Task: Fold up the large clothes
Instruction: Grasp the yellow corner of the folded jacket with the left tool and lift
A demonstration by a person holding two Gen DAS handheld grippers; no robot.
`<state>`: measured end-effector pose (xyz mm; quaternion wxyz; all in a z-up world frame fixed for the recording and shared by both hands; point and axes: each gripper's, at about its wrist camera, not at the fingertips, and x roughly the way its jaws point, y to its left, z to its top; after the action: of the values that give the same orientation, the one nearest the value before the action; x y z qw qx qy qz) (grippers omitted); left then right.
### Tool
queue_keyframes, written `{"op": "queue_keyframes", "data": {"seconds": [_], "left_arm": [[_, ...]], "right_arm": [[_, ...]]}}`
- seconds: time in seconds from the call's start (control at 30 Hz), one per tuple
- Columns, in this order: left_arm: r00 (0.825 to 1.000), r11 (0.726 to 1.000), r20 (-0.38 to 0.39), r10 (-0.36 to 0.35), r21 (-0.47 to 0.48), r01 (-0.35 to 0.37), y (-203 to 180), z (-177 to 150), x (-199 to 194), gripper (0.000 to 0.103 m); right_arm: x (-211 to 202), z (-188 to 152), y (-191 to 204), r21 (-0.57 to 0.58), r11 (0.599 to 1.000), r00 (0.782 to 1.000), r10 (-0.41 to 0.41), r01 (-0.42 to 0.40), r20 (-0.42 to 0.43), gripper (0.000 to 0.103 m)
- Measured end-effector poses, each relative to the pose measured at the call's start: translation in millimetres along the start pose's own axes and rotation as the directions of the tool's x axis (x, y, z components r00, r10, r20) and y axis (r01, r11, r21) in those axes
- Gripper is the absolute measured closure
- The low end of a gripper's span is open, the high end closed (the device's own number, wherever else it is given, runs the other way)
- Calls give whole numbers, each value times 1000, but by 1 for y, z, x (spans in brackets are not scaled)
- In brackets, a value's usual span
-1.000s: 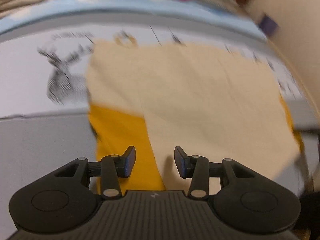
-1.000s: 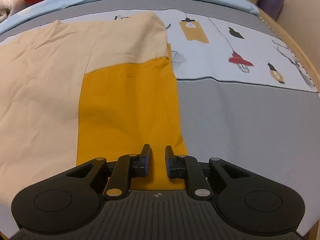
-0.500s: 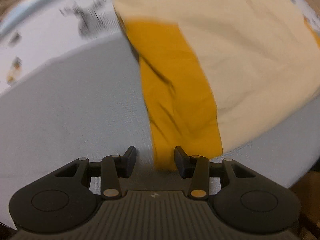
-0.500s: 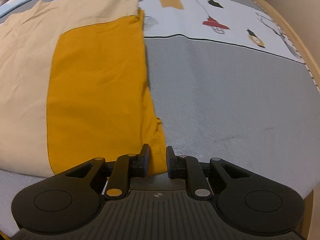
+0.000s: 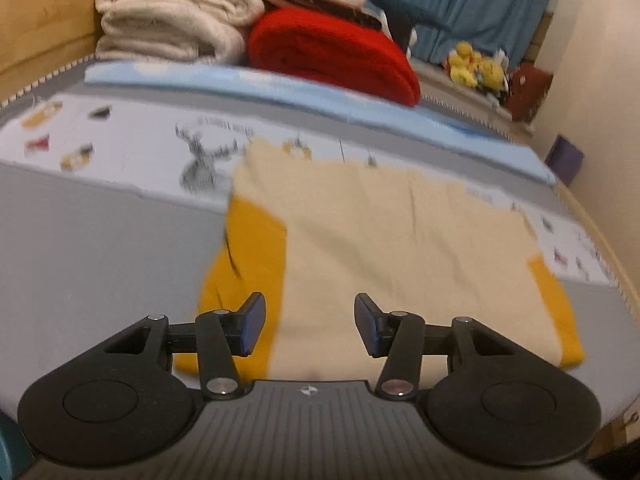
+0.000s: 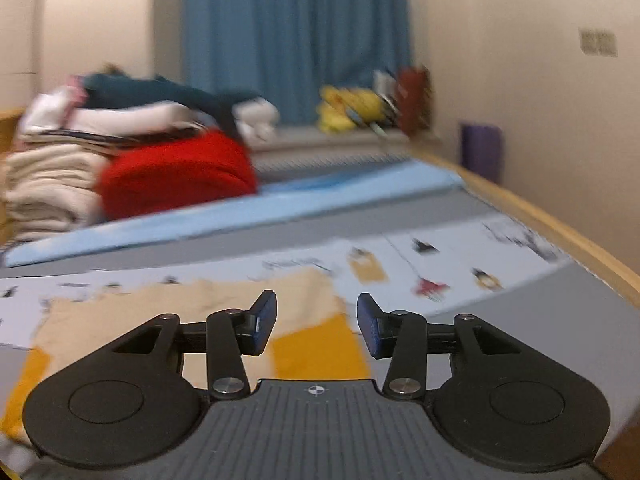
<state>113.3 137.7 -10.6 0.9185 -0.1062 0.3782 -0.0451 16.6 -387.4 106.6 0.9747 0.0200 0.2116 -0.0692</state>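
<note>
Garment [image 5: 380,248]: a beige and mustard piece laid flat on the bed [image 5: 80,248], towards the near edge; in the left view its whole outline is seen, with a mustard band down the left side and another at the right edge. In the right view [image 6: 200,304] only the far part is seen, the near part being hidden by the gripper body.

Left gripper [image 5: 310,326]: held above the near edge of the garment; jaws part-way apart and opening, with nothing between them and no cloth touched.

Right gripper [image 6: 316,324]: held above the garment, pointing more level towards the far wall; jaws part-way apart and opening, nothing gripped.

Bed cover: grey, with a white printed band [image 5: 120,148] across the bed beyond the garment; a pale blue sheet [image 5: 320,96] lies along the far edge.

Shown by the left view only: the deer print [image 5: 204,160] on the white band, just beside the garment's far left corner.

Shown by the right view only: the wall socket [image 6: 598,42] and the full height of the blue curtain [image 6: 296,40].

Shown by both: the cream towels [image 5: 172,16], the red blanket [image 5: 332,56], the yellow toys [image 5: 476,68] and the purple box [image 5: 564,158] at the far end. Both views are blurred.
</note>
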Motion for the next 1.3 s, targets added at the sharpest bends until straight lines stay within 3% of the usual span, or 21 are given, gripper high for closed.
{"op": "queue_keyframes", "data": {"seconds": [0.07,0.13,0.2,0.33,0.4,0.6,0.8,1.2,1.23,1.27,1.3], "left_arm": [[998,1000,-60,8,-27,-9,-8,-18,17,51],[996,996,-89,-11,-87,3,-7,-25,29,51],[994,989,-104,-25,-150,9,-1,-28,41,51],[983,953,-173,-61,-304,6,17,-38,64,47],[980,930,-185,-77,-366,3,25,-42,73,36],[982,850,-151,-112,-527,16,47,-46,91,30],[991,742,-63,-118,-668,46,69,-50,100,30],[997,660,52,-58,-747,78,79,-48,115,31],[997,660,57,-52,-747,77,79,-48,115,32],[998,669,58,-36,-740,67,78,-47,115,47],[998,680,50,-26,-732,54,77,-46,116,72]], "right_arm": [[-8,-26,16,-39,999,1000,13,-14,-8,57],[-3,-37,34,-94,996,996,-2,-7,-94,58],[-3,-38,42,-110,993,998,35,-40,-47,58],[11,-42,45,-187,982,998,22,-33,-60,58],[12,-44,41,-154,988,996,18,-32,-92,58],[11,-52,27,-88,996,992,2,-14,-128,58],[16,-56,21,-63,998,988,-8,-2,-155,58],[20,-60,34,-139,990,986,6,-29,-165,58],[19,-61,35,-144,989,986,11,-35,-168,58],[19,-61,35,-145,989,986,15,-40,-169,58],[19,-61,36,-143,989,985,22,-47,-170,58]]}}
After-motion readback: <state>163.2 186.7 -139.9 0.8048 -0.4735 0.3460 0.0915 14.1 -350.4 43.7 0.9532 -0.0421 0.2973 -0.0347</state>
